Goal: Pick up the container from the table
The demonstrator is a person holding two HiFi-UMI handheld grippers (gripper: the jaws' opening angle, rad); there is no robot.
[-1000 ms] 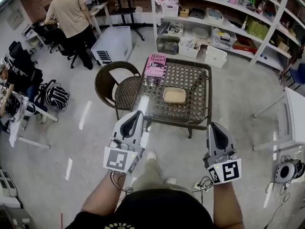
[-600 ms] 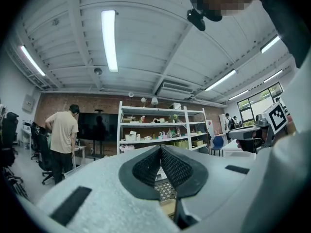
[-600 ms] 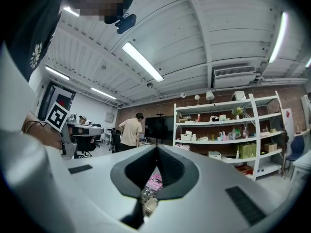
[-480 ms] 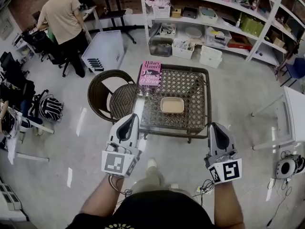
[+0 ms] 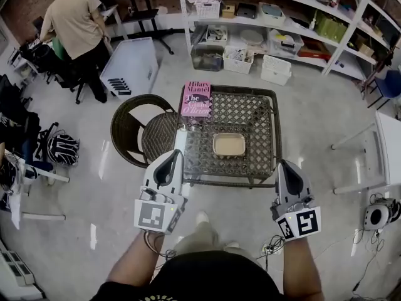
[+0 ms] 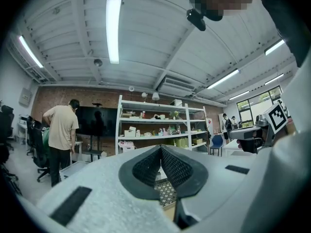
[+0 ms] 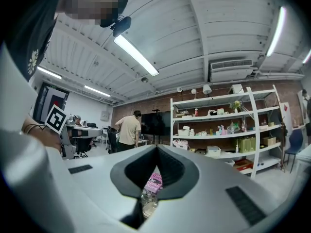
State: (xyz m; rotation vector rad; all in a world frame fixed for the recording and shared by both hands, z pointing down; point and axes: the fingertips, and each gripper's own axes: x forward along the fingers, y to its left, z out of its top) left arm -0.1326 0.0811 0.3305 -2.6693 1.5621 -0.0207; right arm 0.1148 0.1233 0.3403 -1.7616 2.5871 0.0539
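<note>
Now, head view: against the frame 1.0 s ago, the table (image 5: 274, 113) and the beige container (image 5: 229, 145) sit lower in the picture and nearer the grippers. The person in the beige shirt (image 5: 74, 19) has slid toward the upper left corner. Container lies near the middle of the lattice tabletop, untouched, well apart from both grippers. Pink book (image 5: 196, 98) lies at the table's far left corner; the cover reads "Hilary Mantel" and "The Giant O'Brien". Wicker chair (image 5: 139, 132) stands just beside the table's left edge. Left gripper (image 5: 174, 153) and right gripper (image 5: 286, 164) are held out level on both forearms, side by side. Both point at the table's near edge, the left one at its near left corner. Each marker cube faces the camera.

Left gripper view: jaws meet at the tips and nothing is clamped. Through the notch behind them a bit of table lattice and a tan edge of the container show. The other gripper's marker cube is at far right.

Right gripper view: jaws likewise together at the tips, empty. The notch frames the pink book, with something glassy under it that I cannot identify. Shelving (image 7: 228, 130) stands behind, and the standing person is at left.
</note>
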